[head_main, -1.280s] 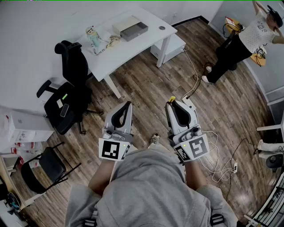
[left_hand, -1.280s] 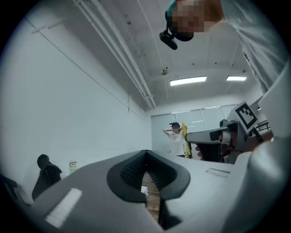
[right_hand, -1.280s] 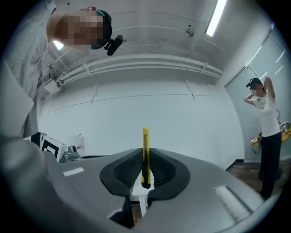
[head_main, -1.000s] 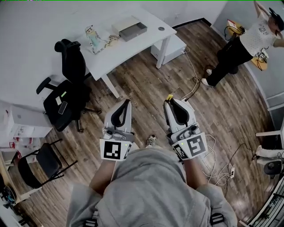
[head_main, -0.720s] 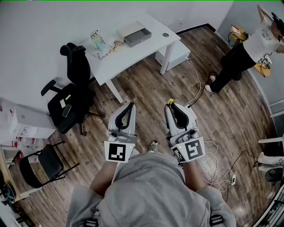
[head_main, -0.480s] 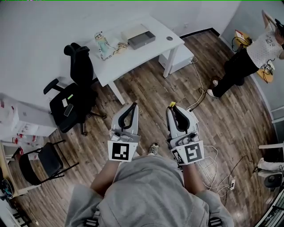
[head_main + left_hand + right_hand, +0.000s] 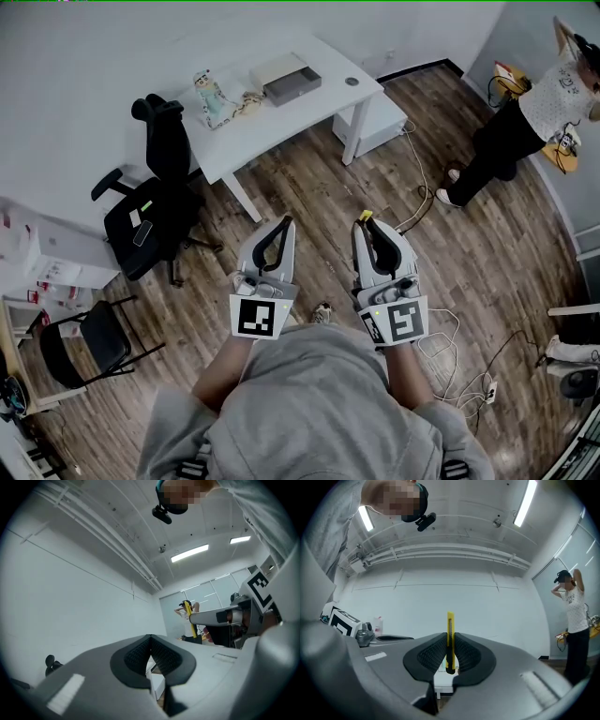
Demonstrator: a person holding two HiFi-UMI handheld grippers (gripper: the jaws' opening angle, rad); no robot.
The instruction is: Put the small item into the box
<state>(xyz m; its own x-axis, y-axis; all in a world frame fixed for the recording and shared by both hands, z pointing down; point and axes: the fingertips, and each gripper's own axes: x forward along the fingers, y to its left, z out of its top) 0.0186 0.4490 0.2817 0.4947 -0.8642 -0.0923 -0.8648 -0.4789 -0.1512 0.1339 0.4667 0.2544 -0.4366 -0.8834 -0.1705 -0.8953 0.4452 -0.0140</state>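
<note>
While the person stands over the wooden floor [image 7: 309, 187], the right gripper [image 7: 367, 223] is clamped on a slim yellow cutter [image 7: 450, 639], its ribbed pads pressing the two flat sides of the handle. The cutter stands upright across the jaws: its long axis runs up and down, the upper end rises clear above the jaw tips, and the lower end sits down in the hollow between the pads. From the left gripper view it shows as a yellow stick crossing the right jaws at a slight lean. No lettering can be made out on it. The left gripper [image 7: 283, 225] is just beside the right one, jaws closed together with nothing between them. Each gripper carries a marker cube [image 7: 258, 317] with a black-and-white square pattern and no readable words. Well apart from both, a grey box [image 7: 292, 86] lies on the white desk [image 7: 309, 117], touching a pale flat box [image 7: 275, 67]; a patterned bottle [image 7: 207, 94] stands near them, its print too small to read.
</note>
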